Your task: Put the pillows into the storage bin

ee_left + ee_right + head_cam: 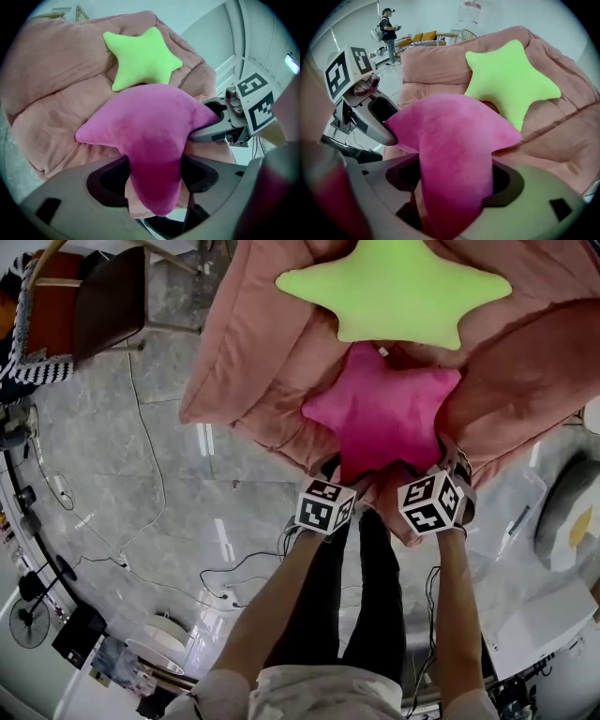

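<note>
Pink pillow (pixel 384 413) lies on the couch (pixel 253 343), right below the green pillow (pixel 394 292). Our L gripper (pixel 154 173) stands wide w/ one pillow point between its jaws; our R gripper (pixel 454 180) pinches the next point.

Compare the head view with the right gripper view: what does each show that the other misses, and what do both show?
Head view only: the wearer's forearms and a floor fan. Right gripper view only: a person standing far behind, with yellow seats beside them. Both: the green star pillow, the pink star pillow, the salmon cushion under them, and the left tool at one point of the pink star.
</note>
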A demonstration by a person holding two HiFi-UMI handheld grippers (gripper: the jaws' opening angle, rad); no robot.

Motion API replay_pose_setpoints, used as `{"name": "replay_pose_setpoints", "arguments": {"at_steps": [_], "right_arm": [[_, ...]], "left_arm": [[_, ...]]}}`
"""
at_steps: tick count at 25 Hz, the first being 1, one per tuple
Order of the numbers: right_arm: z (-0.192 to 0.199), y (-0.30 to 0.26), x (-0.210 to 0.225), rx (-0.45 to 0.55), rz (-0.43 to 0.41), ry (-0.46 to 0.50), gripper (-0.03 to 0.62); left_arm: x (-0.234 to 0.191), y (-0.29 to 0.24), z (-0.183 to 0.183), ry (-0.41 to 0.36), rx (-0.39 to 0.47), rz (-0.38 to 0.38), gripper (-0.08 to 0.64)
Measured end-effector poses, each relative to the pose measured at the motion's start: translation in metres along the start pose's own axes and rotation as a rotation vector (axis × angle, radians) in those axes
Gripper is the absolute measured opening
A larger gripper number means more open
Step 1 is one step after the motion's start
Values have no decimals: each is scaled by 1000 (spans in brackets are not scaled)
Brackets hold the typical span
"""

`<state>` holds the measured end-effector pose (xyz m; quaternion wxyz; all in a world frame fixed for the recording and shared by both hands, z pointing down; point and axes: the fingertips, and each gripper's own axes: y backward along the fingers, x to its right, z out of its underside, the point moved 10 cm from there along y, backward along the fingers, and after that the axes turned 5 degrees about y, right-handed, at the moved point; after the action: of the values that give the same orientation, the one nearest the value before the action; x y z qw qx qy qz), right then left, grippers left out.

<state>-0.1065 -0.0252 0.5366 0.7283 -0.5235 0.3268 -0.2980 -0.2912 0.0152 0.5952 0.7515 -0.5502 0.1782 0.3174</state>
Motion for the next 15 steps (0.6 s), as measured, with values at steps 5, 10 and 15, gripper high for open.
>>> {"name": "replay_pose_setpoints", "arguments": {"at_steps": [5, 10, 15], "right_arm": [[5, 37, -18, 57, 51, -20, 368], [21, 84, -33, 98, 162, -92, 365], [53, 134, -25, 124, 257, -159, 364]], "left_arm": [[17, 26, 6, -35, 22, 8, 334], [47, 47, 3, -143, 36, 34, 333], [98, 50, -9, -238, 29, 77, 333]]}}
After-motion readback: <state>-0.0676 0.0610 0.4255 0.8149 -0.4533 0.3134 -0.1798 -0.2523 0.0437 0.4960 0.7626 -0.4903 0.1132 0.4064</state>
